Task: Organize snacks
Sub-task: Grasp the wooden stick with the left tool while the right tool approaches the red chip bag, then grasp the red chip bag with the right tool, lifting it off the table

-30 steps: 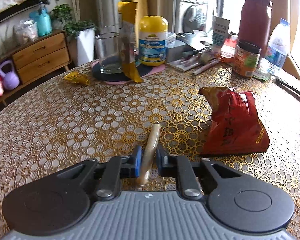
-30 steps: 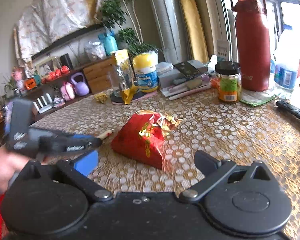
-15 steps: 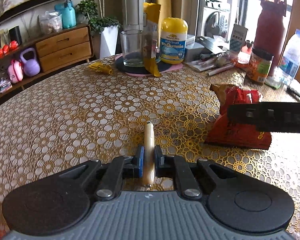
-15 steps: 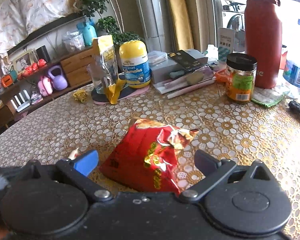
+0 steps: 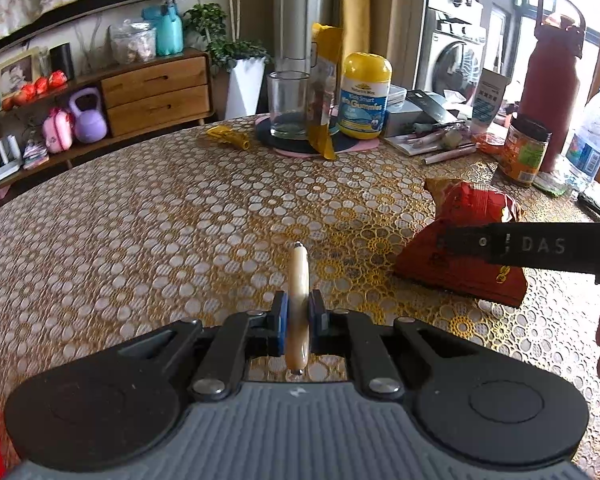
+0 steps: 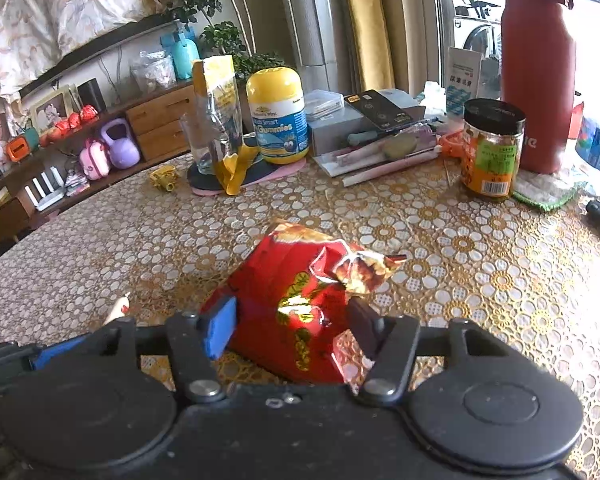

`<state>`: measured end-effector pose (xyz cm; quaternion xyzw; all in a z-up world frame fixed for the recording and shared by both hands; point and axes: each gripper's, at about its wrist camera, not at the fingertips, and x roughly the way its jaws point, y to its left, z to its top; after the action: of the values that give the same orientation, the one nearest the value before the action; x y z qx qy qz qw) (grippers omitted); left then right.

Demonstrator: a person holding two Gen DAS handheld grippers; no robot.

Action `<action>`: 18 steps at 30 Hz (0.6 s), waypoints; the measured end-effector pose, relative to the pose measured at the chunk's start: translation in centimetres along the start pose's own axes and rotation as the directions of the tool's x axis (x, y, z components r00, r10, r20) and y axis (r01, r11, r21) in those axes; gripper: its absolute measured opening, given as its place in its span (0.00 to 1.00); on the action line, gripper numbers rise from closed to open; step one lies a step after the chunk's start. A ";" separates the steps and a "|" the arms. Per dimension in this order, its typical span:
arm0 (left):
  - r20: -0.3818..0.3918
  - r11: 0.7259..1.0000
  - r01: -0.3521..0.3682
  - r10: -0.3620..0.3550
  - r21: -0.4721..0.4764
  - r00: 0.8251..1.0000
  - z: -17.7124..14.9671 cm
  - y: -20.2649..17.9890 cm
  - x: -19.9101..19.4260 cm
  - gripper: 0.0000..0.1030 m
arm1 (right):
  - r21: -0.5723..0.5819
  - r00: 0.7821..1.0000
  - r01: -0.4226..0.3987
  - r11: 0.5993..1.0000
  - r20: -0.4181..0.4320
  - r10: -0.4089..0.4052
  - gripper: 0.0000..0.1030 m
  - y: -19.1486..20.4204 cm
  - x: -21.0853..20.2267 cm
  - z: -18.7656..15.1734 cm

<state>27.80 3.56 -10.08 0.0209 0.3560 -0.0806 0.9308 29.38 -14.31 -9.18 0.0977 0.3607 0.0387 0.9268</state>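
My left gripper [image 5: 298, 314] is shut on a beige sausage stick [image 5: 298, 280], which stands upright between the blue pads just above the gold patterned tablecloth [image 5: 160, 240]. To its right lies a crumpled red snack bag [image 5: 472, 212], with one black finger [image 5: 520, 246] of my right gripper across it. In the right wrist view my right gripper [image 6: 292, 326] straddles the red snack bag [image 6: 292, 276]. Its jaws are closing, and both pads meet the bag's sides. The sausage stick's tip [image 6: 118, 310] shows at the lower left.
At the table's far side stand a glass [image 5: 288, 104], a yellow pouch [image 5: 324, 92] and a gummies bottle [image 5: 364, 96] on a dark mat. An orange-labelled jar [image 6: 490, 148], a red flask [image 6: 536, 68], boxes and pens crowd the back right. A yellow wrapper [image 5: 228, 136] lies loose.
My right gripper came in over the red bag and its jaws narrowed from wide open onto the bag. My left gripper rolled the stick upright and shifted slightly.
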 end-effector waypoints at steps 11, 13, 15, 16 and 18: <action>0.023 0.999 -0.017 0.018 -0.048 1.000 -1.9 -0.8 -4.7 0.09 | 0.012 0.998 -0.052 0.999 0.042 0.051 0.52 -1.1 -5.2 -1.9; 0.032 0.998 -0.016 0.018 -0.054 0.999 -2.4 -1.2 -5.8 0.09 | 0.010 0.997 -0.063 0.998 0.048 0.062 0.52 -1.3 -6.3 -2.4; 0.037 0.998 -0.016 0.018 -0.062 0.999 -2.9 -1.6 -7.1 0.09 | 0.010 0.996 -0.071 0.997 0.055 0.070 0.51 -1.4 -7.4 -3.0; 0.043 0.998 -0.014 0.017 -0.064 0.999 -3.2 -1.8 -7.7 0.09 | 0.009 0.995 -0.079 0.997 0.057 0.078 0.51 -1.5 -8.1 -3.3; 0.059 0.998 -0.010 0.014 -0.065 0.998 -3.9 -2.3 -9.2 0.09 | 0.005 0.994 -0.089 0.996 0.065 0.088 0.50 -1.5 -9.3 -3.9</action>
<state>18.12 2.92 -6.79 -0.0096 0.3304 -0.0641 0.9416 19.87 -16.51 -6.17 0.1184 0.3258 0.0752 0.9350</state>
